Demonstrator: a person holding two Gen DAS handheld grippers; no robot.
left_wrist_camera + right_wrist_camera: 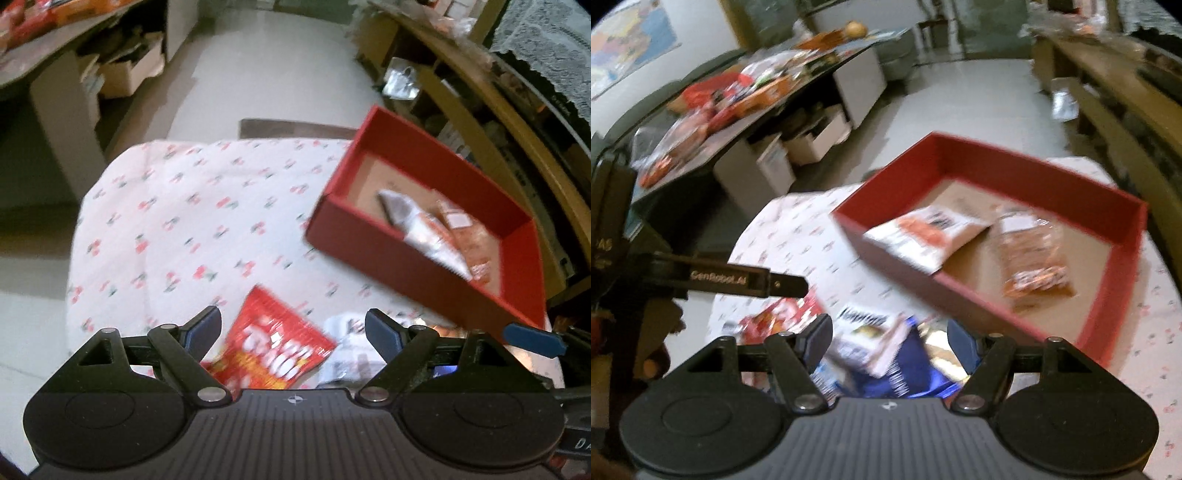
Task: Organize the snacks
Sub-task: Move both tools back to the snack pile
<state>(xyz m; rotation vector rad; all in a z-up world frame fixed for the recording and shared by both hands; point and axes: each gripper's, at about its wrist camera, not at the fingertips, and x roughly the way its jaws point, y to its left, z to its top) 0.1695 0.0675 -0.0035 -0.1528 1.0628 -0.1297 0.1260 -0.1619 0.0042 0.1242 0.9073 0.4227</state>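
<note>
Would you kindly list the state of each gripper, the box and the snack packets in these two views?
left gripper: open, empty, above the red packet
right gripper: open, empty, above the blue packet
red box: lidless, holding two packets
white-and-orange packet: in the box, propped over its near wall
orange packet: flat in the box
white packet: on the tablecloth, outside the box

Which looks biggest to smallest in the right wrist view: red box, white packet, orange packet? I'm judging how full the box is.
1. Red box
2. White packet and orange packet: alike, too blurred to rank.
</note>
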